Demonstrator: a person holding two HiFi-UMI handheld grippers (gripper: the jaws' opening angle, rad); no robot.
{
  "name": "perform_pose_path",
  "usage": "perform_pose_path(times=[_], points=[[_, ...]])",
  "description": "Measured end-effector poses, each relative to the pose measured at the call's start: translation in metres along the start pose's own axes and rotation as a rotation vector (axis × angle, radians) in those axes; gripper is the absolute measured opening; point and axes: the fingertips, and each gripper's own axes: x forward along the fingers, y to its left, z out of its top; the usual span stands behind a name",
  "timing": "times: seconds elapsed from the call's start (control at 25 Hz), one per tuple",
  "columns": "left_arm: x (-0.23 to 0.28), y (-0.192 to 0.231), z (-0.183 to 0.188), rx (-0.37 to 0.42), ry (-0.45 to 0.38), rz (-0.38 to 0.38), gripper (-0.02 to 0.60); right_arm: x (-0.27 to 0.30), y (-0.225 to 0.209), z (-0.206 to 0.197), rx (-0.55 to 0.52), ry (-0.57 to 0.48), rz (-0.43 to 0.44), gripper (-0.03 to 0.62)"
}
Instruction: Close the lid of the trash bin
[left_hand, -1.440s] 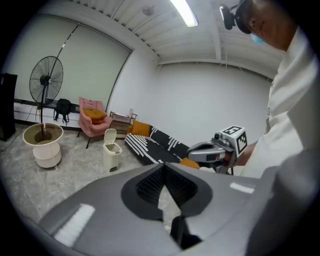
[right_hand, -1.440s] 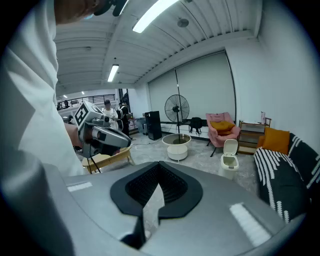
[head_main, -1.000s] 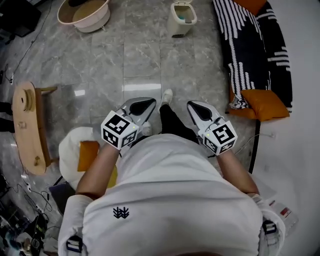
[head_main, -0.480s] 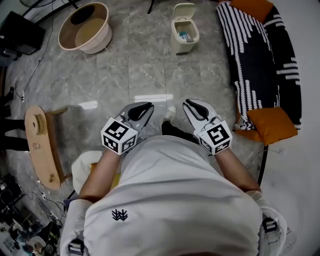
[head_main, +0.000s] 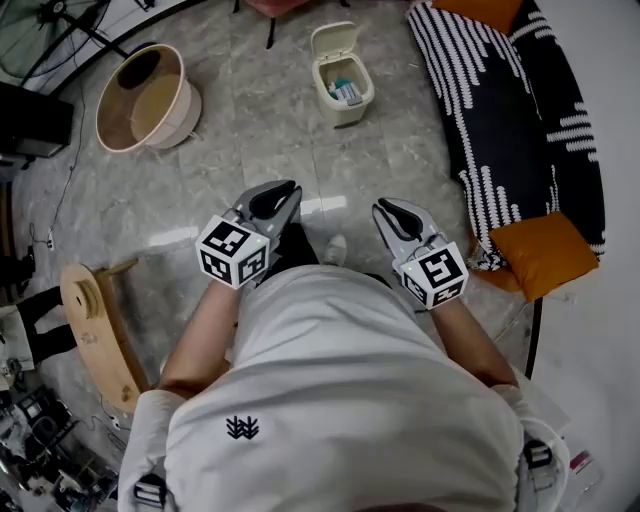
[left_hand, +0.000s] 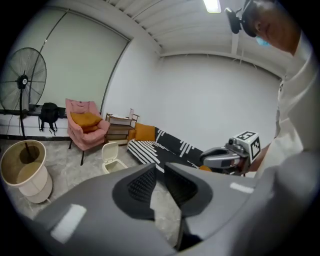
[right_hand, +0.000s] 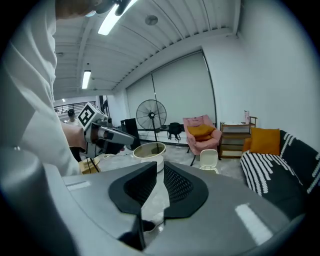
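A small cream trash bin (head_main: 343, 78) stands on the marble floor ahead of me, its flip lid (head_main: 332, 39) raised upright, with blue and white rubbish inside. Both grippers are held out in front of the person's body, well short of the bin. My left gripper (head_main: 288, 189) is shut and empty. My right gripper (head_main: 382, 206) is also shut with nothing in it. The left gripper view shows the bin (left_hand: 112, 160) low and far beyond the left gripper (left_hand: 160, 168). In the right gripper view the bin (right_hand: 208, 160) sits right of the right gripper (right_hand: 160, 167).
A round beige basin (head_main: 141, 98) stands left of the bin. A sofa with a black-and-white striped throw (head_main: 500, 110) and an orange cushion (head_main: 546, 250) runs along the right. A wooden stool (head_main: 92, 322) is at the left. A pink armchair (left_hand: 85, 123) and a fan (left_hand: 23, 82) stand farther back.
The person has walked forward. The bin and basin have slid down the head view, nearer to me. Both grippers kept their pose, shut and empty.
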Motion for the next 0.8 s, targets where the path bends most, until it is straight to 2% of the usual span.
perform_pose_path(times=[0.16, 0.32, 0.52, 0.8], points=[[0.048, 0.025, 0.012, -0.004, 0.028, -0.041, 0.058, -0.003, -0.044, -0.003, 0.049, 0.008, -0.079, 0.026], [0.1, 0.072, 0.041, 0.025, 0.045, -0.081, 0.058, 0.005, -0.09, 0.005, 0.073, 0.009, -0.197, 0.026], [0.169, 0.151, 0.075, 0.039, 0.091, -0.113, 0.058, 0.018, -0.146, 0.025, 0.139, 0.01, -0.355, 0.026], [0.272, 0.264, 0.116, 0.069, 0.187, -0.147, 0.072, 0.066, -0.201, 0.055, 0.233, 0.035, -0.484, 0.026]])
